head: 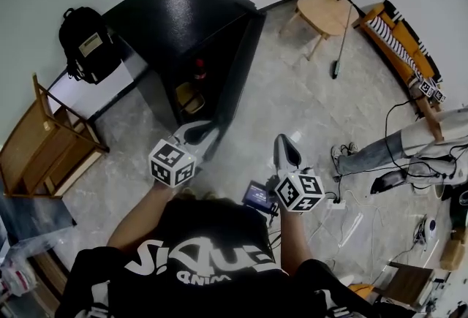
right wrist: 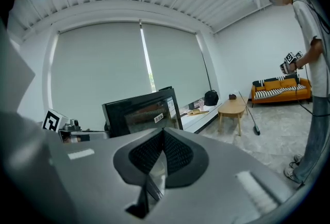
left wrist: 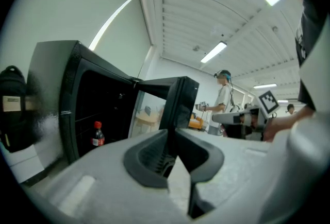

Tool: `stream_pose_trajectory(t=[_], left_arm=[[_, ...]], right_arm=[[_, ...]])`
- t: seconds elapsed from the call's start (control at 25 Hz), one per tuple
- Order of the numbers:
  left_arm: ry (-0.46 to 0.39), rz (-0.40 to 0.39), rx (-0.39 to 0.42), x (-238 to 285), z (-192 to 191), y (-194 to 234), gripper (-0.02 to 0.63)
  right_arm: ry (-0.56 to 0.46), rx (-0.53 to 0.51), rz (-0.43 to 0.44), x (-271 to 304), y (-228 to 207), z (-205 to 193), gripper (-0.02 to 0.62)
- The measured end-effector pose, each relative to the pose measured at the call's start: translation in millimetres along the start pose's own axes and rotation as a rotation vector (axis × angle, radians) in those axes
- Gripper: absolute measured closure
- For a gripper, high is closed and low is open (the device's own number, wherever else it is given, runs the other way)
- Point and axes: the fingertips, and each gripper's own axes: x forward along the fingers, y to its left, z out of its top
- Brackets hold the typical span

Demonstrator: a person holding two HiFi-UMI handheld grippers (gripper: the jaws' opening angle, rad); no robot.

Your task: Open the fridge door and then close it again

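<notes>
The black fridge (head: 183, 6) stands against the far wall with its door (head: 238, 68) swung out toward me. A red-capped bottle (head: 199, 69) shows on a shelf inside; the left gripper view has this bottle (left wrist: 97, 134) too. My left gripper (head: 207, 132) sits at the door's free edge, and in its own view the left gripper (left wrist: 171, 133) is shut on that door edge (left wrist: 180, 102). My right gripper (head: 281, 141) hangs apart to the right of the door, holding nothing. In its own view the right gripper (right wrist: 164, 133) is shut, with the fridge (right wrist: 144, 112) well beyond it.
A black backpack (head: 88, 42) rests left of the fridge, with a wooden chair (head: 51, 141) nearer me. A low wooden table (head: 325, 13), a broom (head: 340, 53) and an orange sofa (head: 406, 46) stand to the right. Another person's legs (head: 380, 152) and cables lie at right.
</notes>
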Motion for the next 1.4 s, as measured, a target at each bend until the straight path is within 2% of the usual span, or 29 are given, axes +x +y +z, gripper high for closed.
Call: stream_pose_trajectory(t=[0.52, 1.4], left_arm=[[-0.031, 0.075, -0.055, -22, 7, 37, 0.557], [-0.101, 0.299, -0.113, -56, 23, 122, 0.581]], right_arm=[[-0.001, -0.007, 0.023, 13, 6, 4, 0.598], [0.022, -0.022, 0.045, 36, 2, 5, 0.598]])
